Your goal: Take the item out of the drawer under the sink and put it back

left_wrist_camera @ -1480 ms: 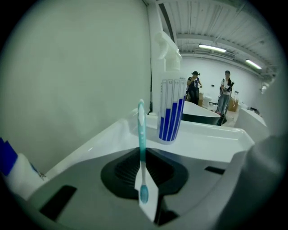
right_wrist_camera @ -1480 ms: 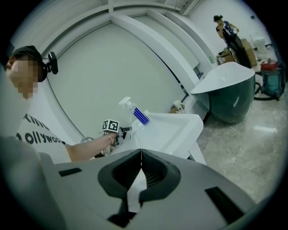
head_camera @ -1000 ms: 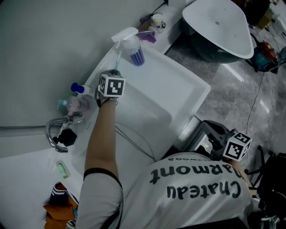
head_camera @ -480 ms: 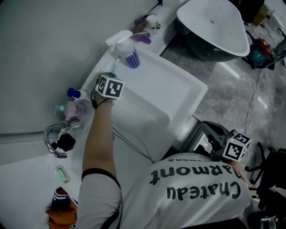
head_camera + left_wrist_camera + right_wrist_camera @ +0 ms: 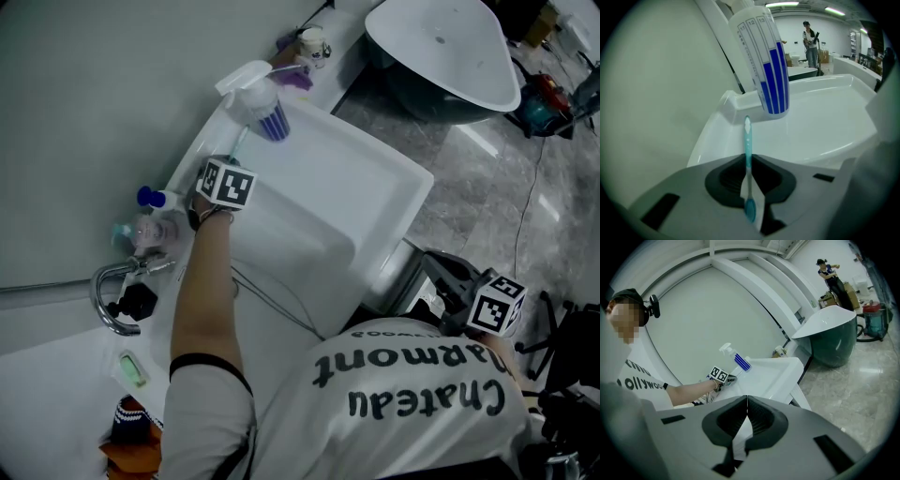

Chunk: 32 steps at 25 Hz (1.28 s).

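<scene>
**Head view**
- Left claw (image 5: 232,161): at the back rim of the sink (image 5: 375,202), aimed toward the bottle (image 5: 262,103).
- Right claw (image 5: 439,274): low by the sink's front edge, doing nothing. I judge it waits near the drawer, which I cannot make out.
- Tap (image 5: 105,298): beside my left arm, apart from it.

**Left gripper view**
- Left claw, state: pinching the toothbrush (image 5: 748,173).
- Toothbrush, hold: clamped along its handle so it juts straight ahead, steady for carrying.
- Toothbrush, place: over the rim, tip just short of the bottle's base.
- Bottle: stands on the corner ledge, clear of the basin.

**Right gripper view**
- Right claw, state: jaws pressed together, nothing between them.
- Task, my judgement: toothbrush is out of the drawer; putting it back is still to do.
</scene>
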{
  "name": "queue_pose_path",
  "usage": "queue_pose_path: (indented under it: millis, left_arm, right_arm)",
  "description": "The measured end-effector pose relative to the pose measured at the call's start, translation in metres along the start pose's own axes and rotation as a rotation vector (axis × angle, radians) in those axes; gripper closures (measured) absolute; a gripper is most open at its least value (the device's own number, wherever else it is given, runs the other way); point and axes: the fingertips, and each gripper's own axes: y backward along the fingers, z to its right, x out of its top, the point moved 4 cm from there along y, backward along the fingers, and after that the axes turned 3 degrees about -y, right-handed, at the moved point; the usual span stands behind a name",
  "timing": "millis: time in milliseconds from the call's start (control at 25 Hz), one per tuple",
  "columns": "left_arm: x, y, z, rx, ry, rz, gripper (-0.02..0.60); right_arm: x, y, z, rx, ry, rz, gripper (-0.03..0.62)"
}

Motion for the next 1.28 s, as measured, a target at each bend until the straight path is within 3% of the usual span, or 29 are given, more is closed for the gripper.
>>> queue_pose_path:
  millis: [640, 1280]
  left_arm:
    - [0.0014, -0.0052, 0.0002, -0.030, 0.014, 0.011, 0.538]
    - [-0.0048, -0.0062, -0.0043, -0.096, 0.141, 0.120, 0.538]
  right_arm:
    - [0.0004, -0.0027, -0.0008, 0.000, -0.021, -0.003, 0.582]
    - [-0.0004, -0.0021, -0.0027, -0.004, -0.027, -0.003, 0.582]
